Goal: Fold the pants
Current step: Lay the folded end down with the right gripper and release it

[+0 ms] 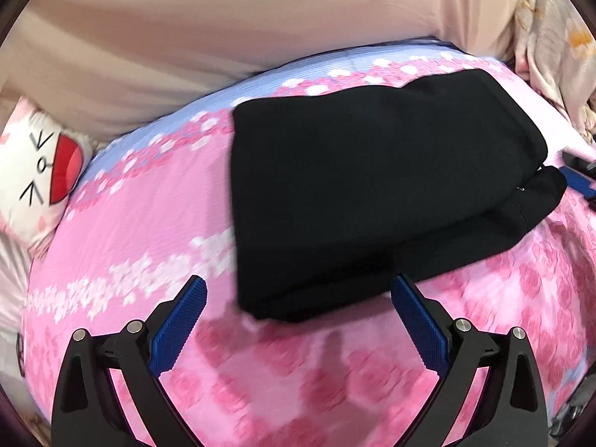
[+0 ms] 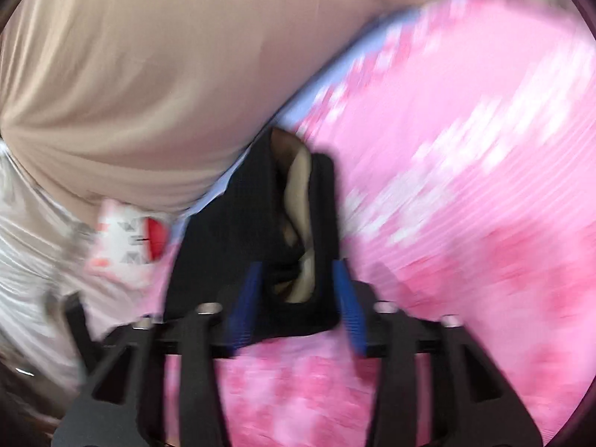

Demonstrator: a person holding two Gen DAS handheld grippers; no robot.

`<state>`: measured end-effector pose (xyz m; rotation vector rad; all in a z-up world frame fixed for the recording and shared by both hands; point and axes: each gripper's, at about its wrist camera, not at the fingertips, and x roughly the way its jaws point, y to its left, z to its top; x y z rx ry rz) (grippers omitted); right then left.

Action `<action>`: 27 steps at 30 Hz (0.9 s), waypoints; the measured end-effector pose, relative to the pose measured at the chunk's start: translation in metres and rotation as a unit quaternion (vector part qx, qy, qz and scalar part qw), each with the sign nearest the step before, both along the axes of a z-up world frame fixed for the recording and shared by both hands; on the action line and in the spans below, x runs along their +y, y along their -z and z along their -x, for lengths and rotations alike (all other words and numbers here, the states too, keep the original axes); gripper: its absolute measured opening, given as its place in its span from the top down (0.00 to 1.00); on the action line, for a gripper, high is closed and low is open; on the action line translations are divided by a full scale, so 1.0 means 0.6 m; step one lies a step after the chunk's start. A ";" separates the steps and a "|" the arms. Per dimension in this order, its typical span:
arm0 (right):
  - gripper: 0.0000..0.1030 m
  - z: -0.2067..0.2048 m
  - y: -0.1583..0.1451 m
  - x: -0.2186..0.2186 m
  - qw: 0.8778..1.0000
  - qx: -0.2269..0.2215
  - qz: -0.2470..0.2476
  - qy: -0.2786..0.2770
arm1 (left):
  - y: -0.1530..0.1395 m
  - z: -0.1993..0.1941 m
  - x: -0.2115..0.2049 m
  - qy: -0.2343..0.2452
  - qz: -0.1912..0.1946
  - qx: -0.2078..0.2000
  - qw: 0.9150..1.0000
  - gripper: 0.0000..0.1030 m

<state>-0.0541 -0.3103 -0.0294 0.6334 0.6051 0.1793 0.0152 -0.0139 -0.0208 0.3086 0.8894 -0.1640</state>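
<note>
Hovering low over the pink flowered bedspread (image 1: 123,231), the left gripper (image 1: 298,290) has its jaws spread wide with nothing between them, the blue pads apart and just short of the near edge of the pants (image 1: 372,186). The black pants lie folded into a thick stack on the bedspread, their far right corner close to the right gripper's blue tip at the frame edge. In the blurred right wrist view, the right gripper (image 2: 298,279) has its jaws parted on either side of an end of the pants (image 2: 223,231); whether the pads (image 2: 346,290) press the cloth I cannot tell. Beyond lie a white cartoon cat pillow (image 1: 33,171) to the left and a beige curtain (image 1: 186,29) behind the bed.
</note>
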 end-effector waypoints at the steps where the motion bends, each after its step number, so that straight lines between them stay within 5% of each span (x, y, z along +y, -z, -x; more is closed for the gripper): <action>1: 0.29 0.009 -0.018 0.003 1.000 -0.017 0.000 -0.011 | -0.004 0.002 0.011 -0.003 0.003 -0.003 1.000 0.05; 4: 0.28 -0.015 -0.034 0.022 0.998 -0.025 -0.013 -0.048 | -0.005 -0.010 0.020 -0.016 0.001 -0.010 1.000 0.05; 7: 0.26 -0.077 -0.033 0.048 0.998 0.001 0.064 -0.021 | 0.015 -0.040 0.006 -0.010 0.000 0.003 1.000 0.05; 8: 0.58 -0.110 -0.028 0.065 0.996 0.020 0.077 -0.051 | 0.025 -0.048 0.001 -0.009 -0.005 0.011 1.000 0.05; 10: 0.95 -0.135 -0.036 0.085 0.993 0.031 0.073 -0.087 | 0.036 -0.055 -0.007 -0.009 -0.012 0.018 1.000 0.05; 16: 0.96 -0.051 -0.190 0.110 0.984 -0.110 0.062 -0.124 | 0.020 -0.053 0.015 -0.017 0.004 0.006 1.000 0.05; 19: 0.95 -0.029 -0.132 0.093 0.988 -0.055 0.098 -0.104 | 0.025 -0.054 0.030 -0.012 -0.008 0.009 1.000 0.05; 23: 0.88 -0.029 0.027 0.022 0.988 0.100 0.114 -0.012 | 0.025 -0.049 0.043 0.002 0.012 0.027 1.000 0.05; 27: 0.86 0.014 0.008 -0.021 0.996 0.056 0.065 0.034 | -0.011 -0.040 0.048 0.003 0.009 -0.003 1.000 0.05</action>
